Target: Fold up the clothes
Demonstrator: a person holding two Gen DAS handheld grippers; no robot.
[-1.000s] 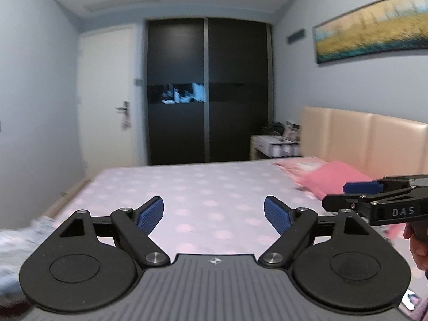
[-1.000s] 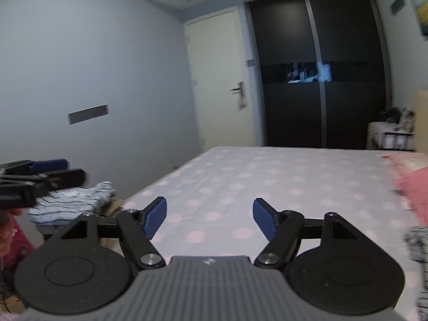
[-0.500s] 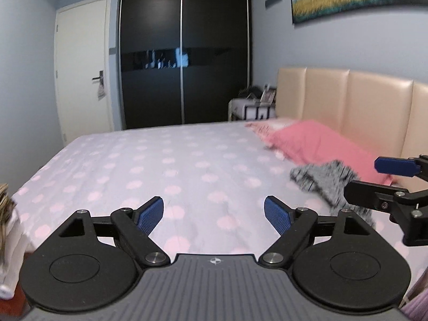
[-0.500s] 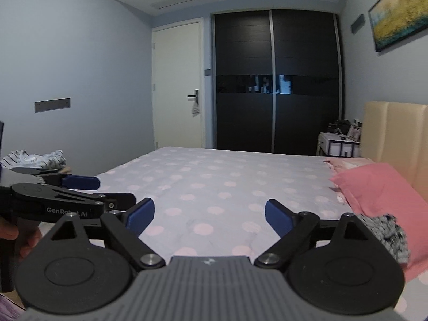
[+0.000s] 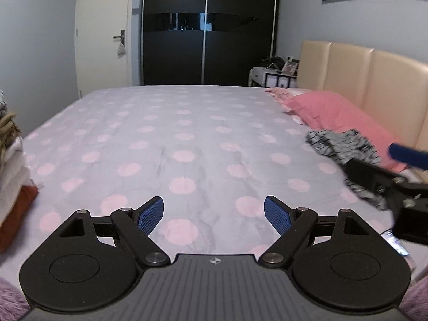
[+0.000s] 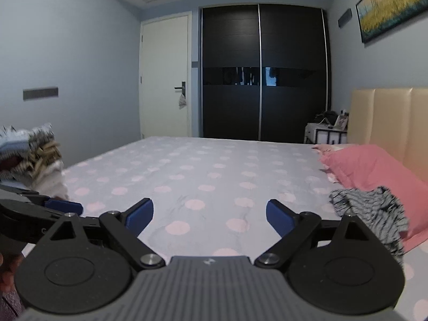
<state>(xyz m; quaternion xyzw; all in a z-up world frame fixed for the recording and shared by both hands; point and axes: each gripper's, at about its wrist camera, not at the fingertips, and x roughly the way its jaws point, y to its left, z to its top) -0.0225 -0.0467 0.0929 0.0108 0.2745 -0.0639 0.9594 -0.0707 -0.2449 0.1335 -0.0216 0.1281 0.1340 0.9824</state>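
A crumpled black-and-white patterned garment (image 5: pixel 339 147) lies on the bed's right side against a pink pillow (image 5: pixel 329 109); it also shows in the right wrist view (image 6: pixel 374 214). My left gripper (image 5: pixel 214 215) is open and empty above the bed (image 5: pixel 174 133), well left of the garment. My right gripper (image 6: pixel 210 215) is open and empty; its body shows at the right edge of the left wrist view (image 5: pixel 388 184). The left gripper's fingers (image 6: pixel 62 206) show at the left of the right wrist view.
A pile of folded clothes (image 5: pixel 10 160) stands at the bed's left edge and also shows in the right wrist view (image 6: pixel 32 160). A beige headboard (image 5: pixel 374 85), a nightstand (image 5: pixel 272 76), a black wardrobe (image 5: pixel 208 29) and a door (image 5: pixel 104 34) lie beyond.
Both views have swung right and tilted down toward the bed. The patterned garment and pink pillow have come into fuller view. Both grippers stay open.
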